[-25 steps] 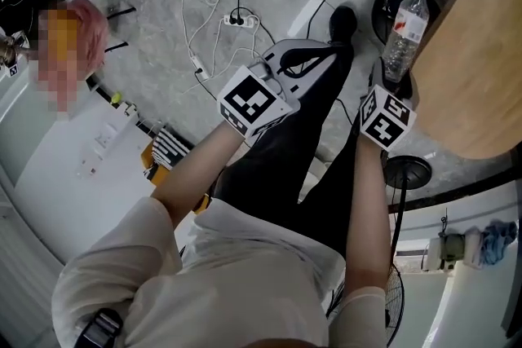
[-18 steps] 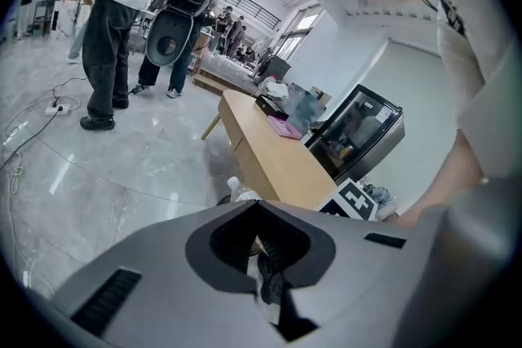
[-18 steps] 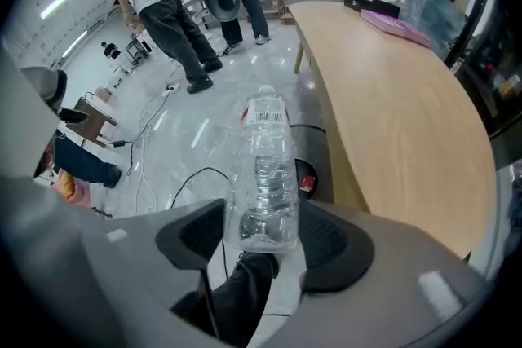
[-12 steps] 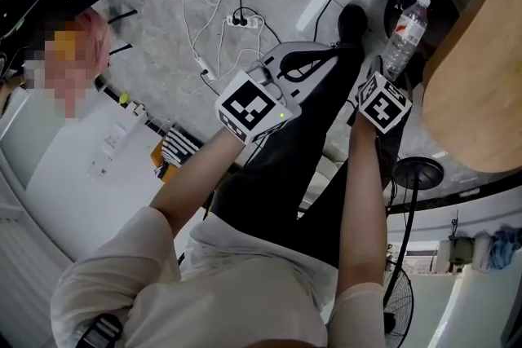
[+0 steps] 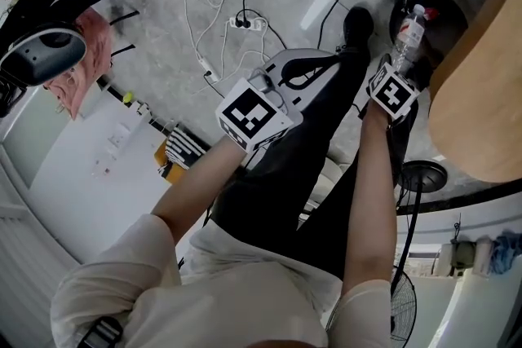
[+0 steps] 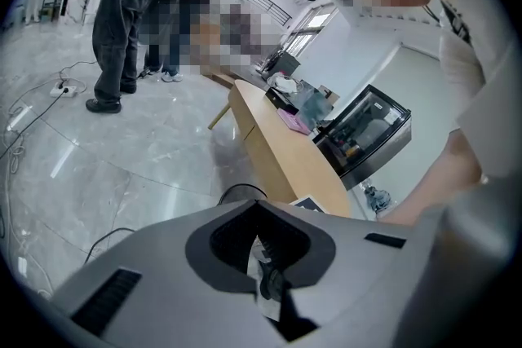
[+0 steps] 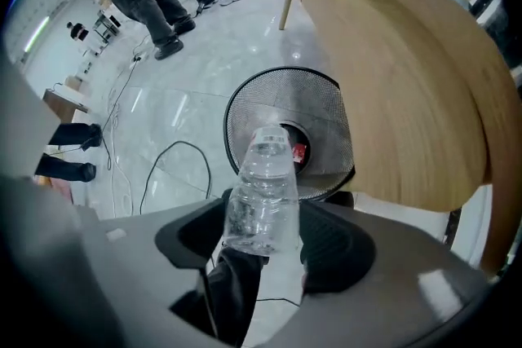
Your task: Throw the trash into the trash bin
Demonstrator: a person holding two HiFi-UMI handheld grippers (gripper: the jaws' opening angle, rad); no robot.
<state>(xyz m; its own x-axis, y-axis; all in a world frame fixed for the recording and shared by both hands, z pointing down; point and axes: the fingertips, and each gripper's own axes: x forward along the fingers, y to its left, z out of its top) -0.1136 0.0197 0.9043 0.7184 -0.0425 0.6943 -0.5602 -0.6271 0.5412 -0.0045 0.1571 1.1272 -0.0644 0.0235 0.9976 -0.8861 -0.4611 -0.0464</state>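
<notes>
Floor (image 5: 155, 81) is grey stone with trailing cables. Wooden bench (image 7: 408, 69) curves along the right. Black mesh trash bin (image 7: 326, 106) stands on the floor just beside the bench's edge.

Right tongs (image 7: 263, 244) clamp a clear plastic bottle (image 7: 265, 175), cap down, above the bin mouth. Left tongs (image 6: 257, 212) are pressed together on a pale scrap (image 6: 266, 278).

Risk: if let go off-centre, the bottle could strike the rim and roll under the bench. The scrap may cling to the pads.

What the scrap is can't be made out. The bottle hides most of the bin's contents.
</notes>
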